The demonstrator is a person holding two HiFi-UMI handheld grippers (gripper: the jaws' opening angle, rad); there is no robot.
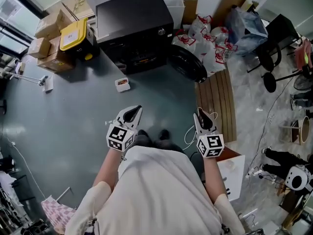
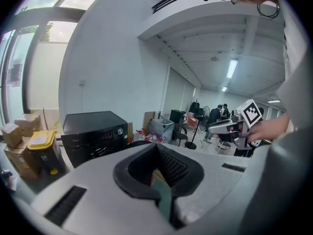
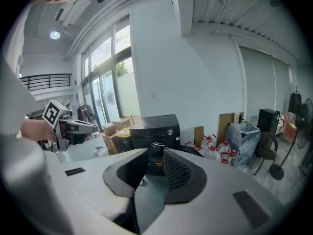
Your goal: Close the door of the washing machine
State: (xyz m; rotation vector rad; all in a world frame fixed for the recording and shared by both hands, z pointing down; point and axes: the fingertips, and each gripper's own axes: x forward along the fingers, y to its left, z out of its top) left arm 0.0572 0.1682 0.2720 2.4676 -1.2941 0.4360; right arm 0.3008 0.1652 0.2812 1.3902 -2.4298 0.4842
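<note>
The black washing machine (image 1: pixel 132 26) stands against the far wall. Its round dark door (image 1: pixel 188 63) hangs swung out to the machine's right, leaving the drum opening (image 1: pixel 142 60) uncovered. Both grippers hover over the grey floor well short of it. My left gripper (image 1: pixel 137 110) is at the left and my right gripper (image 1: pixel 200 114) at the right, and both point toward the machine. Each has its jaws a little apart, with floor showing through the gap and nothing between them. The left gripper view shows the machine (image 2: pixel 93 133) ahead at the left. The right gripper view has it (image 3: pixel 154 126) straight ahead.
A small white container (image 1: pixel 122 84) lies on the floor before the machine. Cardboard boxes (image 1: pixel 49 38) and a yellow-lidded bin (image 1: pixel 74 35) stand to its left. Bags with red handles (image 1: pixel 210 38) are heaped at its right. A slatted wooden board (image 1: pixel 217 102) and a white cable (image 1: pixel 188 133) lie near my right gripper.
</note>
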